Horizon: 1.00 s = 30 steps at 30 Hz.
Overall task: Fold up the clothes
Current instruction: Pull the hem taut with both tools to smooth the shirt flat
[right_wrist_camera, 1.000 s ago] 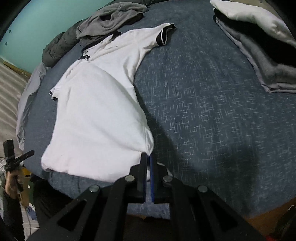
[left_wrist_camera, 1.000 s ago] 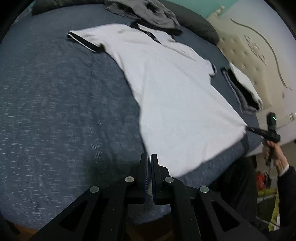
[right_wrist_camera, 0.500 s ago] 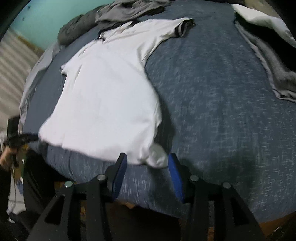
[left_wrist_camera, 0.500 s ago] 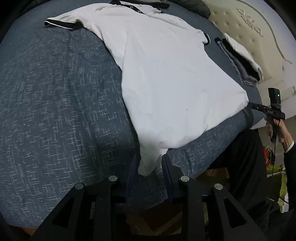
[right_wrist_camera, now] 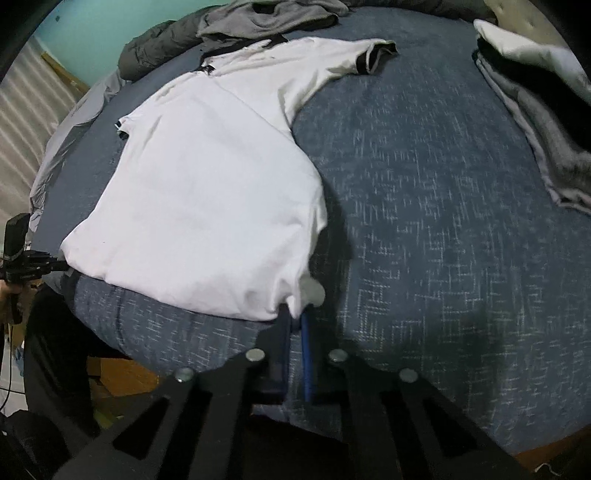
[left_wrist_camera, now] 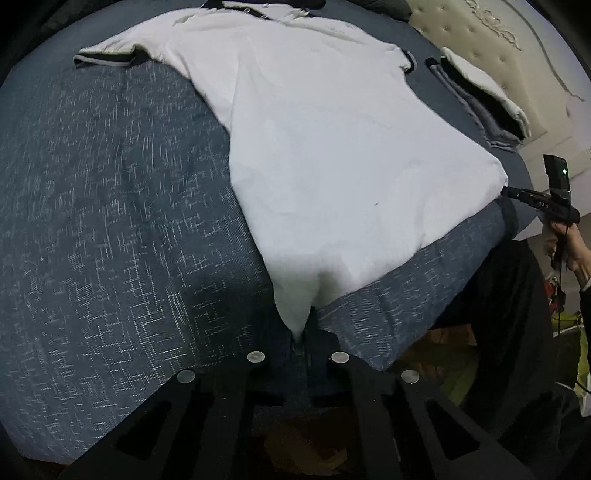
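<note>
A white polo shirt point(left_wrist_camera: 332, 147) with dark sleeve trim lies spread flat on the blue bed cover point(left_wrist_camera: 110, 221), collar at the far end. My left gripper point(left_wrist_camera: 300, 336) is shut on the shirt's near hem corner, which tapers down between the fingers. In the right wrist view the shirt point(right_wrist_camera: 207, 192) fills the left half. My right gripper point(right_wrist_camera: 295, 325) is shut on the other hem corner. Each gripper shows in the other's view: the right gripper point(left_wrist_camera: 508, 192) at the shirt's right corner, the left gripper point(right_wrist_camera: 63, 264) at its left corner.
A folded stack of grey and white clothes point(right_wrist_camera: 535, 92) lies on the bed to the right, near the padded headboard point(left_wrist_camera: 498, 29). A heap of grey garments point(right_wrist_camera: 266, 18) sits beyond the collar. The person's dark trousers point(left_wrist_camera: 509, 295) stand at the bed's front edge.
Half a second ago both grippers stood open around the hem corners. Both have now closed on them, and the shirt lies flatter and nearer the bed's front edge.
</note>
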### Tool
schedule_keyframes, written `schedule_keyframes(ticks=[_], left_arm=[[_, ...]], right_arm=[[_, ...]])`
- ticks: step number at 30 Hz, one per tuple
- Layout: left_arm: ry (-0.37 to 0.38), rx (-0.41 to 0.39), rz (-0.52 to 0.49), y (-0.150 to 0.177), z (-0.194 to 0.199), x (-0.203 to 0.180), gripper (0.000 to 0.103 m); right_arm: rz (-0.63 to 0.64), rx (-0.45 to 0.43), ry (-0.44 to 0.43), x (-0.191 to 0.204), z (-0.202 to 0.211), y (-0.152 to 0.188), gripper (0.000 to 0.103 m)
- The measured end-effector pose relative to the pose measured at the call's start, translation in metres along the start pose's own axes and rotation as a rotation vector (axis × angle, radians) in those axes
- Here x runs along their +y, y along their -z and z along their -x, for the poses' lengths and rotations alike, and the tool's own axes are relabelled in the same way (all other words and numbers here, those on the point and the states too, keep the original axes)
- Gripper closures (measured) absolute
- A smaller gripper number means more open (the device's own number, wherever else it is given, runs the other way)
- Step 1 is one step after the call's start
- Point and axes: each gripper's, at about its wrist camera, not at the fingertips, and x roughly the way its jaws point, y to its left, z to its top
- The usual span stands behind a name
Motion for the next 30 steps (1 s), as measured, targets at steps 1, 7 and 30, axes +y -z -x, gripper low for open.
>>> schedule_keyframes(ticks=[1,7,30], left_arm=[[0.002,-0.007,-0.005,-0.001,0.008,0.0,0.098],[0.012,-0.049,0.007,-0.003,0.063,0.007,0.099],[0.024,0.028,0.194,0.033,0.025,0.056,0.074]], right_arm=[[0.002,-0.009,-0.007,0.001,0.006,-0.001,0.099],[0.0,-0.075,-0.064,0.0,0.061,-0.012,0.099],[-0.161,0.044,-0.021,-0.017,0.003,0.015,0.06]])
